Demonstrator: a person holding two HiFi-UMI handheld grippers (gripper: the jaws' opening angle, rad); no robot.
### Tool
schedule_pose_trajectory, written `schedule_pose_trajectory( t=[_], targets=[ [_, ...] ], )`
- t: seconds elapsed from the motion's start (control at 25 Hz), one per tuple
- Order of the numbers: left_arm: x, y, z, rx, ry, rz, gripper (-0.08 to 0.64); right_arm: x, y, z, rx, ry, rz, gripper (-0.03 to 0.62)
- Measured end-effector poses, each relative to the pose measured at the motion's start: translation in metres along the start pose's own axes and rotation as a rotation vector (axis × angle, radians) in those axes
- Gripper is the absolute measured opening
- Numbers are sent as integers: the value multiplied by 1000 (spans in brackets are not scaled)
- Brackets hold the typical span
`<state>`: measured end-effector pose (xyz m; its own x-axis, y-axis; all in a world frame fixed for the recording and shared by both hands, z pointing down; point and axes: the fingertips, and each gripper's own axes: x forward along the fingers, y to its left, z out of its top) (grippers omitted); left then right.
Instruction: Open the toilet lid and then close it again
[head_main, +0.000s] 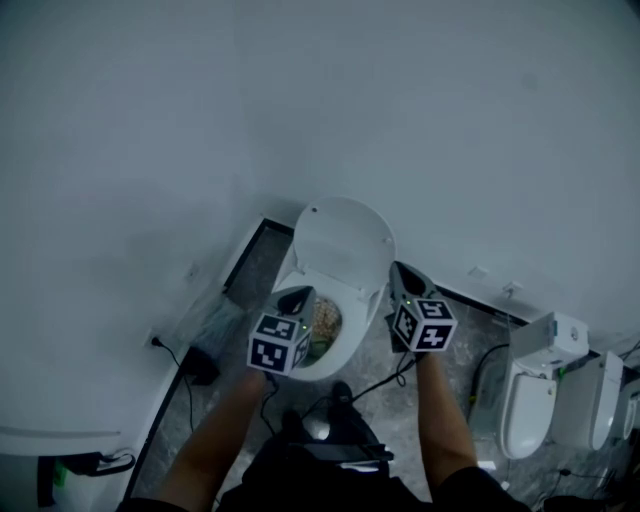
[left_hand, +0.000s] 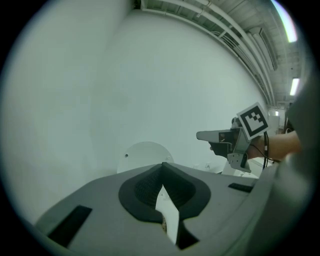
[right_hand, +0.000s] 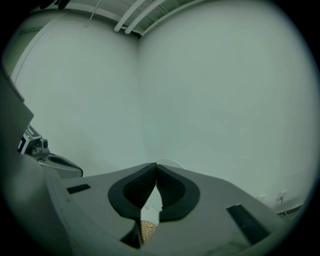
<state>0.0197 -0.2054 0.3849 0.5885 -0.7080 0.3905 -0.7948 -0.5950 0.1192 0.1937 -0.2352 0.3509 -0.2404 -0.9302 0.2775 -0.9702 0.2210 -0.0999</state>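
Clearly the toilet lid (head_main: 345, 235) stands raised, leaning back toward the wall (head_main: 200, 120) above the bowl (head_main: 350, 352), so I judge closing it to be the step in hand. The left gripper (head_main: 296, 298) and the right gripper (head_main: 399, 270) hover on either side of the bowl, each with its jaws pressed together on nothing (neither touches the lid). To do it well, hook one closed tip over the lid's top edge, draw it gently forward, and guide it all the way down rather than letting it drop onto the bowl.

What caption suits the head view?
Left gripper and right gripper, both shut, hover above a toilet with its lid raised.
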Motion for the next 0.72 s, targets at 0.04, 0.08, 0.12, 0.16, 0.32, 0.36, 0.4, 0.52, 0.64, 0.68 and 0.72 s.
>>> schedule_pose_trajectory(
  t=[0.04,0.08,0.12,0.16,0.32,0.36,0.4,0.52,0.64,0.68,0.72],
  targets=[
    [5,0,1,-4,1,7,6,5,-5,-1,-3,8,3,11],
    [11,-1,1,-8,5,12,6,10,-11,-2,-5,15,8,11],
    [16,-1,2,-11,10,19,6,15,-16,-3,-6,21,15,11],
    [22,-2,3,-13,17,27,6,21,-21,-3,-7,28,22,11],
    [43,-4,5,-18,38,59,6,48,-42,-8,-10,60,48,11],
    [48,-5,5,-20,44,66,6,55,-48,-10,-12,70,52,11],
    [54,-6,5,-24,49,70,6,63,-53,-13,-14,80,57,11],
    [71,-6,8,-39,61,85,6,88,-68,-19,-15,108,77,11],
    [86,-3,9,-45,77,103,6,111,-78,-26,-11,135,103,41],
    [91,-2,9,-45,82,109,6,119,-81,-29,-11,143,108,49],
    [95,-1,9,-45,88,114,6,126,-84,-31,-12,151,112,58]
  ],
)
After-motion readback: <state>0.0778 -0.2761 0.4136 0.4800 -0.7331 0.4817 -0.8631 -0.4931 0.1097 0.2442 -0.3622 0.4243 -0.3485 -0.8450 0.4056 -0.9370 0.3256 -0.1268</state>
